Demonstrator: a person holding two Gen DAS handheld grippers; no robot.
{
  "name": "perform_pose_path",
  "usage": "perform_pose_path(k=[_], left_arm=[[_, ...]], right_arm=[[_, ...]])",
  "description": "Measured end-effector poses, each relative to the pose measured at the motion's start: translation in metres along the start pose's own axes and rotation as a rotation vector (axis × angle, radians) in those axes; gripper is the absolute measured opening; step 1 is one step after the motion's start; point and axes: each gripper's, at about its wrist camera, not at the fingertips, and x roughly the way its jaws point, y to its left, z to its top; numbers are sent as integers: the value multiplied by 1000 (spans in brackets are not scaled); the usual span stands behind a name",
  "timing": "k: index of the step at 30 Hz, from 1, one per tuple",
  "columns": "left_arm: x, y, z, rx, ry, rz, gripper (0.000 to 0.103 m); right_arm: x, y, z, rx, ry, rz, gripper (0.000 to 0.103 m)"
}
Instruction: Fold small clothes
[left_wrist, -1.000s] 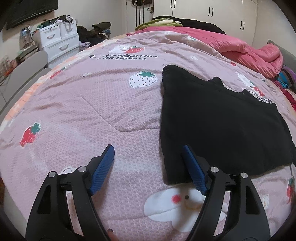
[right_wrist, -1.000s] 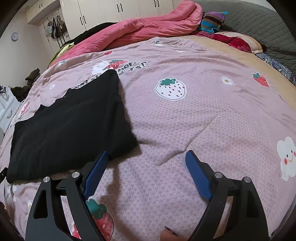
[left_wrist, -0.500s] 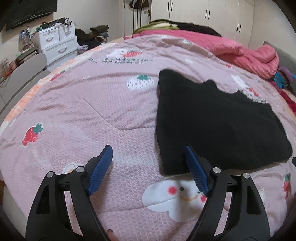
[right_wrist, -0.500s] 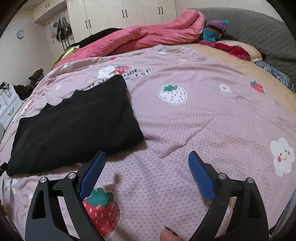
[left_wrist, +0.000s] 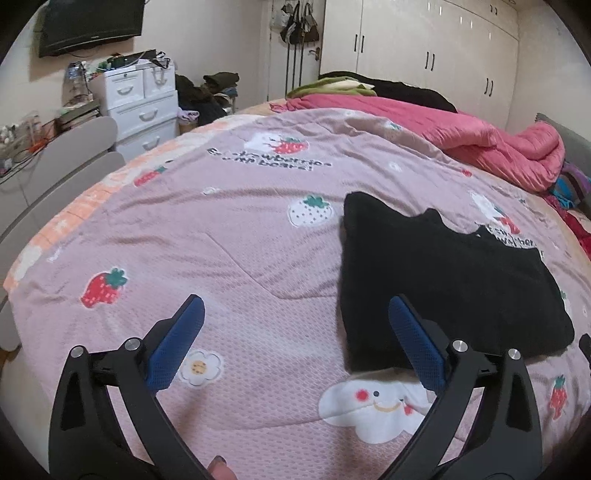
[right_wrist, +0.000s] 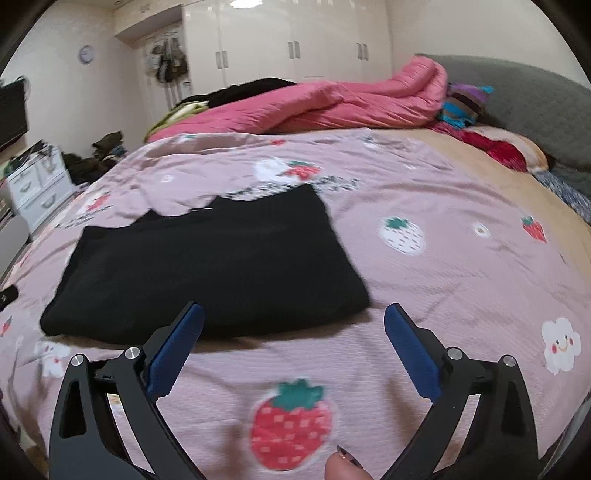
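a black garment (left_wrist: 443, 280) lies flat on the pink strawberry-print quilt (left_wrist: 221, 240) of the bed, folded into a rough rectangle with one stepped, uneven far edge; its near edge is straight and slightly thick.

Free room, as I see it from both wrists:

- Pink strawberry-print bedspread (left_wrist: 229, 236): broad flat stretch to my left of the black garment (left_wrist: 443, 280); nothing lies on it.
- Same bedspread (right_wrist: 461, 273), my right side: bare between garment (right_wrist: 207, 266) and tan sheet.
- Left gripper (left_wrist: 295, 314) and right gripper (right_wrist: 293, 314): jaws spread wide, both near the garment's near edge.

Obstacles:

- Heaped pink duvet (left_wrist: 480, 144) along the far edge.
- Grey headboard (right_wrist: 535, 107), pillows before it.
- White drawer unit (left_wrist: 144, 107) and grey chair (left_wrist: 55, 173) beside the bed.
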Motion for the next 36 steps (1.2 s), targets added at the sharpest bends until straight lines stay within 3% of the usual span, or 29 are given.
perform_pose_path(k=[20, 27, 36], left_arm=[[5, 2, 32, 0, -12, 35, 94], [25, -14, 47, 25, 12, 31, 94], [76, -43, 57, 117, 106, 24, 94]], right_arm=[[-16, 123, -12, -310, -36, 176, 98], [-10, 147, -17, -360, -19, 218, 98], [1, 185, -26, -481, 5, 278, 98]])
